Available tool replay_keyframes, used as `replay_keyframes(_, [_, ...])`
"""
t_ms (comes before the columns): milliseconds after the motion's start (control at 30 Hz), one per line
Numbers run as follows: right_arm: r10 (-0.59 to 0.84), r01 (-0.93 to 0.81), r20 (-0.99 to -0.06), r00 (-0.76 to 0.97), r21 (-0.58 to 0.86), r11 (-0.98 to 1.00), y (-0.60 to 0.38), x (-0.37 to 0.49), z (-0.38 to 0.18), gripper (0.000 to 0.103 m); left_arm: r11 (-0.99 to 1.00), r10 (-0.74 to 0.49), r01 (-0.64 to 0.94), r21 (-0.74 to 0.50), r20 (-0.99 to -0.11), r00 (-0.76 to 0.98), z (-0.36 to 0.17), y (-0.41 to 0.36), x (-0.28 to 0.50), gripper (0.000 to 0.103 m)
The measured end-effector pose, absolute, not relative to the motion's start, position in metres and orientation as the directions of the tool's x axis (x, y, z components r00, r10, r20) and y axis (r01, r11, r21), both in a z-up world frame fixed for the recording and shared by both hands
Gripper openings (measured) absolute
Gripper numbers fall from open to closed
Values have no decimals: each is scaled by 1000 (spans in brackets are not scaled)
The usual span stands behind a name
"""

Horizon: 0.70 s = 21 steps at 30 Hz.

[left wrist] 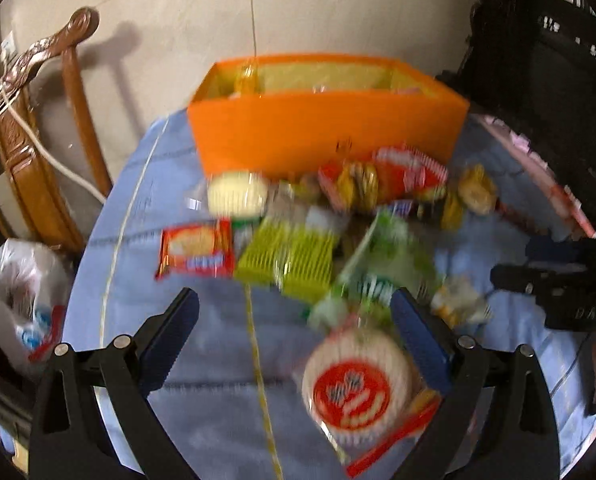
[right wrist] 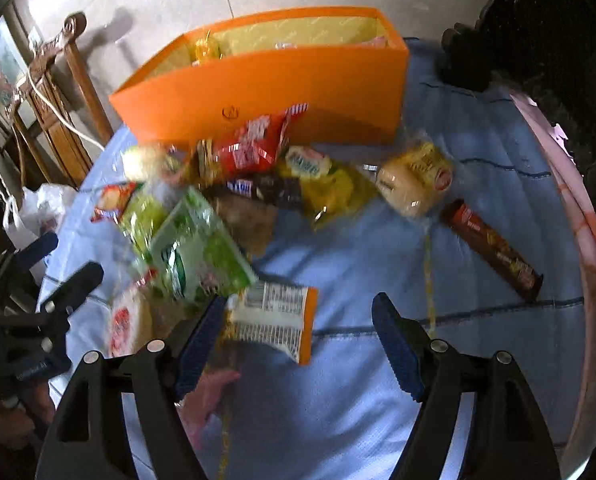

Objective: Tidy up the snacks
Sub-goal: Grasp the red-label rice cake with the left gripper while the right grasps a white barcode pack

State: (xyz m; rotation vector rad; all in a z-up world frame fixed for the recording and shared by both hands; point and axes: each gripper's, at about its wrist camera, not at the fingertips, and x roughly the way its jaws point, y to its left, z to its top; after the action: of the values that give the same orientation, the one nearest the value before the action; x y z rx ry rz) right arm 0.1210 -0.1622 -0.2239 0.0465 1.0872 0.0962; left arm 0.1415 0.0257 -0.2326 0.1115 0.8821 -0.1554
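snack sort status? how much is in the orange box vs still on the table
Early. Done: a few packets show inside the orange box. In hand: nothing; left gripper and right gripper both stand open above the pile. Left: most snacks lie loose on the blue cloth, among them the green bag, the round cracker pack, the brown biscuit tube and the orange-edged packet.

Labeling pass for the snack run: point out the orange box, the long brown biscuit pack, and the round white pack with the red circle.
orange box [right wrist: 282, 92]: right wrist view, on its front wall.
long brown biscuit pack [right wrist: 493, 252]: right wrist view, mid-length of the wrapper.
round white pack [left wrist: 353, 396]: left wrist view, on the red circle.
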Motion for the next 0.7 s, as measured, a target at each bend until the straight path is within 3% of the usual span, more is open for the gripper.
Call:
replay_keyframes(200, [78,-60,-886,458,57,997,-153,125,-233,77,990,-69,141,23,-784,617,-247,31,135,94])
replay_keyframes(467, [87,-99,-897,433,48,994,-140,140,-254,76,982,-159,177,-62,-781,605,-265,13,126,94])
replay_keyframes(567, [75,-134,-918,389,24,991,-129,147,-271,76,989,-88,151,-2,-823,562,-289,6,131,96])
replay_keyframes(633, [68,-163,-925,374,7,987,-121,146,-279,74,997,-70,74,-36,-837,543,-299,19,135,95])
replay_keyframes(667, [45,-184,-927,373,-26,982,-115,144,-281,65,997,-77,58,-54,-838,541,-300,23,135,91])
replay_keyframes(700, [55,-223,-922,383,-35,974,-108,140,-280,51,994,-111,65,-90,-833,542,-300,27,134,67])
